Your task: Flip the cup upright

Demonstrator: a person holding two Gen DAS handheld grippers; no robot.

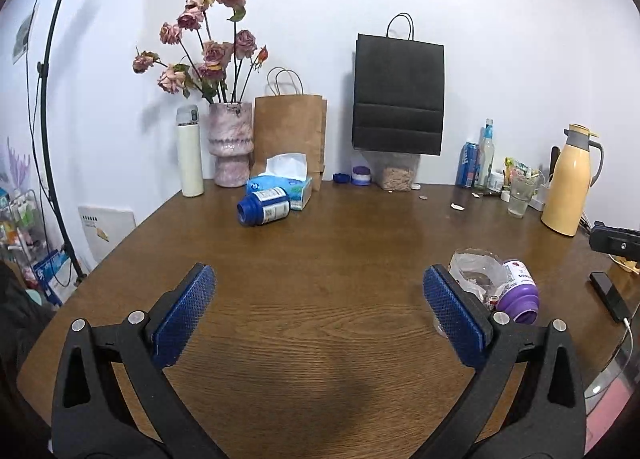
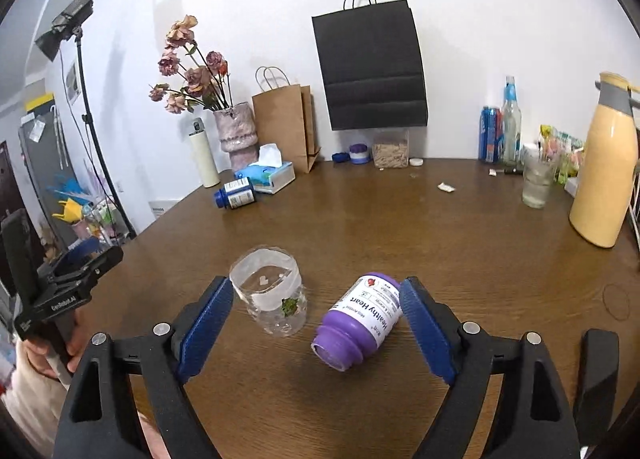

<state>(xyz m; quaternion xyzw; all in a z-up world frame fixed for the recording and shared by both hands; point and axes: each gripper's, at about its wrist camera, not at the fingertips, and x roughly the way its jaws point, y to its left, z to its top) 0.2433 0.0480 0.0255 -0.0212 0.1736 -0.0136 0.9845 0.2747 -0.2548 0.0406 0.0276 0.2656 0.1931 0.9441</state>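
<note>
Both our grippers are open over the table, and the cup sits near its front edge.

Left view: our left gripper (image 1: 320, 319) is wide open and holds nothing; the clear cup (image 1: 476, 275) lies just beside its right finger, touching a purple bottle (image 1: 520, 295).
Right view: our right gripper (image 2: 316, 323) is wide open around the cup (image 2: 272, 295) and the lying purple bottle (image 2: 360, 319), on the brown table (image 2: 440, 227).

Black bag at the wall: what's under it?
Under the black bag stands a clear container of brownish grain-like filling; the bag's bottom edge covers its top, so any lid is hidden.
</note>
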